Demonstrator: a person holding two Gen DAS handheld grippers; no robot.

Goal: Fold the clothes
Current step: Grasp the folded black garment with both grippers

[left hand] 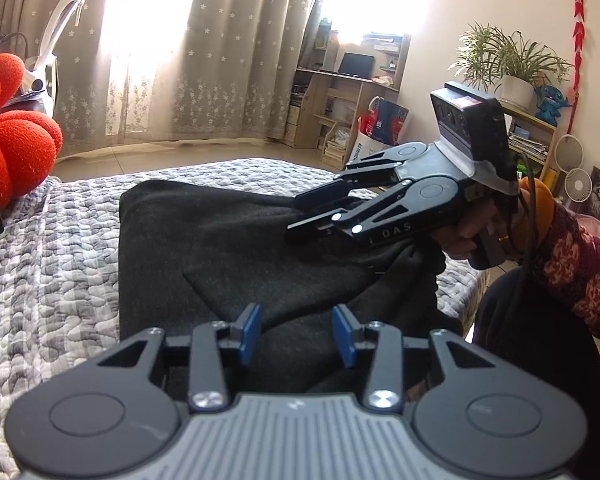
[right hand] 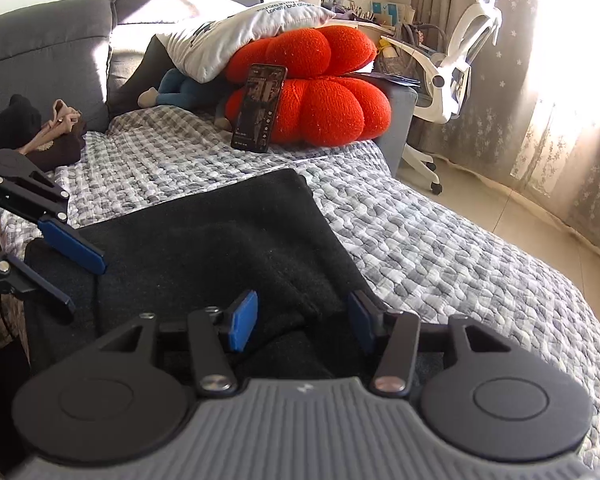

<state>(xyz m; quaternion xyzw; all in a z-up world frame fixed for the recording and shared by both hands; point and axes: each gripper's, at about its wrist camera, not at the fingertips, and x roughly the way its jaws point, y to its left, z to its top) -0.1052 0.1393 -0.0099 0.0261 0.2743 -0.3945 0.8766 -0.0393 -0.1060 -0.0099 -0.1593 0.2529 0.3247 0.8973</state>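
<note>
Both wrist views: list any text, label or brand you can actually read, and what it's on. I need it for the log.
"DAS" on the side of the right gripper.
"Lonely but" on the white pillow; the line above it is too blurred to read.
Phone screen: too small to read.
Red and blue bag by the desk: print is illegible.

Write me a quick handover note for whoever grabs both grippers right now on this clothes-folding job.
Left gripper: open, holding nothing, hovering over the near edge of the black garment.
Right gripper: open, empty, over the garment's opposite edge.
The garment lies on the grey quilt, partly folded: one flat layer on top, loose bunched cloth toward the bed edge.
A phone leans against the red cushion, clear of the work.
Left to do: grip the loose edge, finish the fold, flatten.
</note>
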